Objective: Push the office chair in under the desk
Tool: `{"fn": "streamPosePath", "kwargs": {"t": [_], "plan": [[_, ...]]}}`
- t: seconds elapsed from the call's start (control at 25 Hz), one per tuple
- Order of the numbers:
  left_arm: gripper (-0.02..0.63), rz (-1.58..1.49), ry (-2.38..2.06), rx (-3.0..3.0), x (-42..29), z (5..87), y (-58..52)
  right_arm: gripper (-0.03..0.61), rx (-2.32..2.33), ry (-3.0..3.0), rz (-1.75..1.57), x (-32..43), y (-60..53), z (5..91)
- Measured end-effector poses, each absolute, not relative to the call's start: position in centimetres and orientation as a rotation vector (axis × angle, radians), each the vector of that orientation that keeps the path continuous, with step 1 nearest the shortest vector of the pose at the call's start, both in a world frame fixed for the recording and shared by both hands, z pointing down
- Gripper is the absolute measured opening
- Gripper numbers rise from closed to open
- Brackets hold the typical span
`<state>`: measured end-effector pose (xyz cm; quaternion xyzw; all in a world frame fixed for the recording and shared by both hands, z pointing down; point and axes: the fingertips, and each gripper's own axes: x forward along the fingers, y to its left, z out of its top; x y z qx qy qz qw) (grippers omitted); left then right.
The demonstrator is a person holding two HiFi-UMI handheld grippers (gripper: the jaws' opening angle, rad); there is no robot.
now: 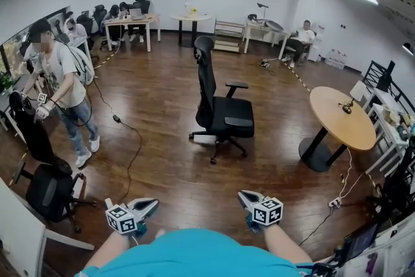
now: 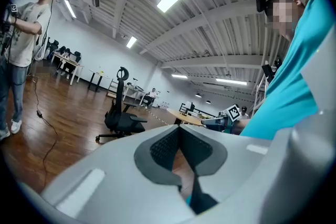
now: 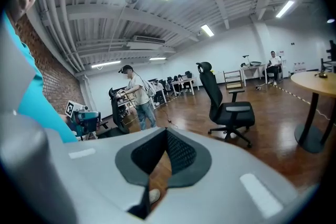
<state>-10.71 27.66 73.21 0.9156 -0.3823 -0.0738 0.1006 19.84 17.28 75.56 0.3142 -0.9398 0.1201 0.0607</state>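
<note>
Office chair (image 1: 220,110) stood alone in the middle of the wood floor (image 1: 162,94), upright on its star base, black, with a tall backrest and headrest, seat turned to the right, not under any desk and touching nothing but the floor. It also showed in the left gripper view (image 2: 119,115) and in the right gripper view (image 3: 226,107), well apart from both jaw sets. Left gripper (image 1: 150,204) was at the near edge, close to the wearer's teal shirt (image 1: 194,255), jaws pointing toward the far side. In its own view (image 2: 179,128) the jaws met at the tips with nothing between them. Right gripper (image 1: 245,196) sat just beside it on the right, also near the shirt. Its own view (image 3: 167,131) showed the jaws closed together and empty. Round table (image 1: 342,117) with a wooden top stood to the right of the chair, apart from it. At left a standing person (image 1: 61,84) held a pair of grippers over a second black chair (image 1: 39,165), with a cable (image 1: 123,130) trailing across the floor toward the near side. Far desks (image 1: 130,23) lined the back wall, and a seated person (image 1: 300,39) was at the far right.
</note>
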Motion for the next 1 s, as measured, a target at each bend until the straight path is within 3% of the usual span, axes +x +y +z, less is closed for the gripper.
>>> {"fn": "streamPosePath", "kwargs": {"t": [0.16,0.64,1.0], "plan": [[0.000,-0.251,-1.074,2.750,-14.5,72.1,25.0,0.000,0.992,-2.820,0.339,15.8,14.0,74.0],[0.000,-0.235,-0.985,2.816,-35.3,70.2,11.1,0.002,1.240,-2.755,0.268,-0.4,0.6,69.1],[0.000,-0.286,-0.970,2.771,-36.7,70.6,-3.4,0.002,1.230,-2.796,0.274,-3.5,-12.5,68.4]]}}
